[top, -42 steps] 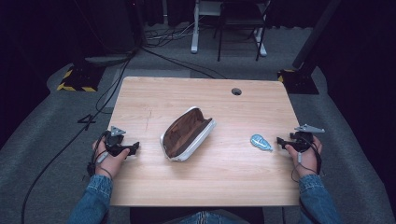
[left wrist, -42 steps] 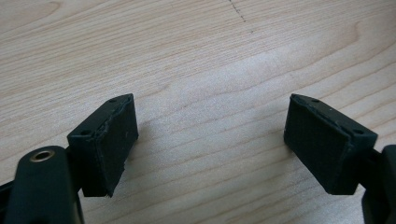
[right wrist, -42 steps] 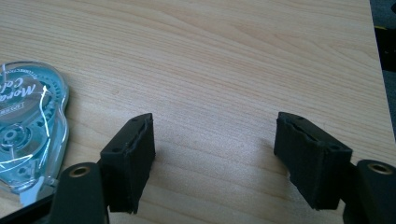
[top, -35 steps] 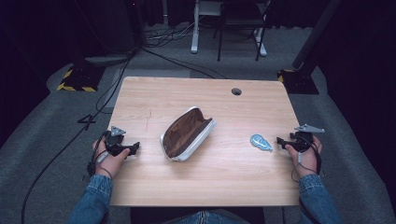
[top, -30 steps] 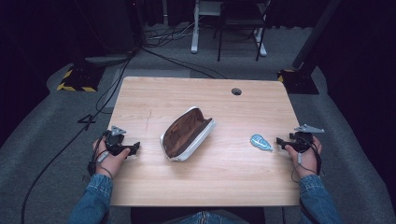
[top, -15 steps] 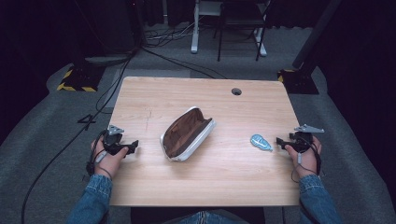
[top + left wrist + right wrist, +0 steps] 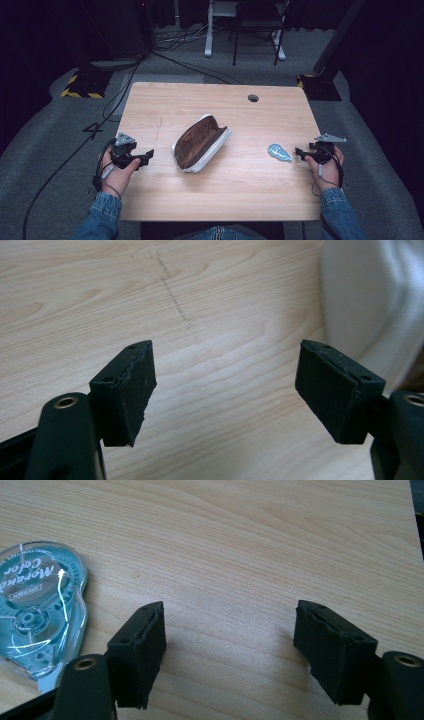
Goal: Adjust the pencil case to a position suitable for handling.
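While the open pencil case (image 7: 201, 143) lies slantwise at the middle of the wooden surface (image 7: 165, 102), its brown lining facing up and its pale grey shell beneath, the blue correction tape roller (image 7: 279, 152) rests flat to its right, well apart from it. Neither has shifted since the earlier frames. The right tongs (image 7: 300, 151) sit low over the wood just beside the roller, pointing toward it and not touching; in the right gripper view the roller (image 7: 37, 612) lies off to the left of the near jaw, and the jaws stand apart with only bare wood between them. That hand has kept its place. The left tongs (image 7: 148, 155) point toward the pencil case from the left side, near it but apart. Compared with the earlier frames this hand has lifted a little and edged toward the case. In the left gripper view the tongs (image 7: 225, 387) stand wide, though the jaws have just been closing slightly, with nothing between them; the pale shell of the case (image 7: 372, 305) shows at the right edge.
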